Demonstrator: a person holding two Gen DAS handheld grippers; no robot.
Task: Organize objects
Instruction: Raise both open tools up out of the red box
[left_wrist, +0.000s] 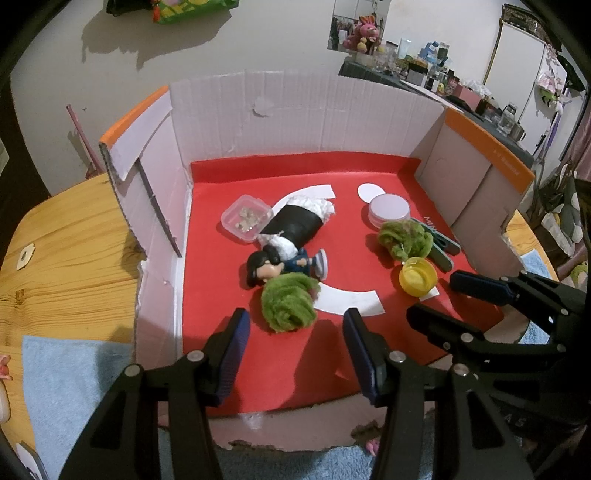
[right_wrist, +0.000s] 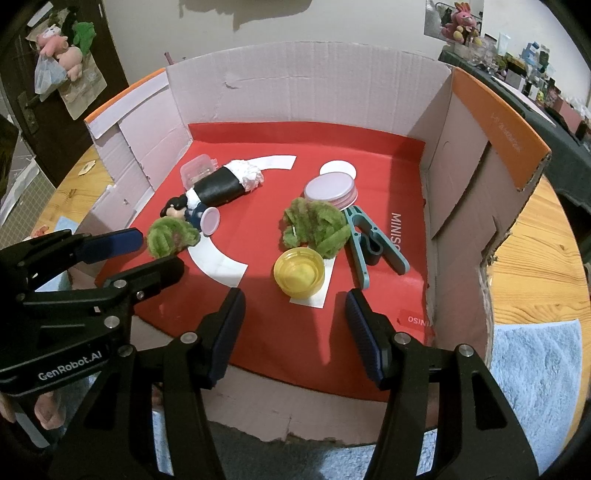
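Holding both grippers wide and empty, we have the left gripper (left_wrist: 293, 332) just short of the near green fuzzy ball (left_wrist: 289, 302); the right gripper (right_wrist: 295, 314) faces the yellow cap (right_wrist: 298, 272). Closing carelessly may snag the toy figure (left_wrist: 284, 264) touching that ball.

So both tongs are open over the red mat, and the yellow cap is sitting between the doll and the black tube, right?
Not quite. The yellow cap sits on the right side of the red mat, in front of a green fuzzy ball and beside the teal clip, away from the doll. The right wrist view shows it. Both tongs are open.
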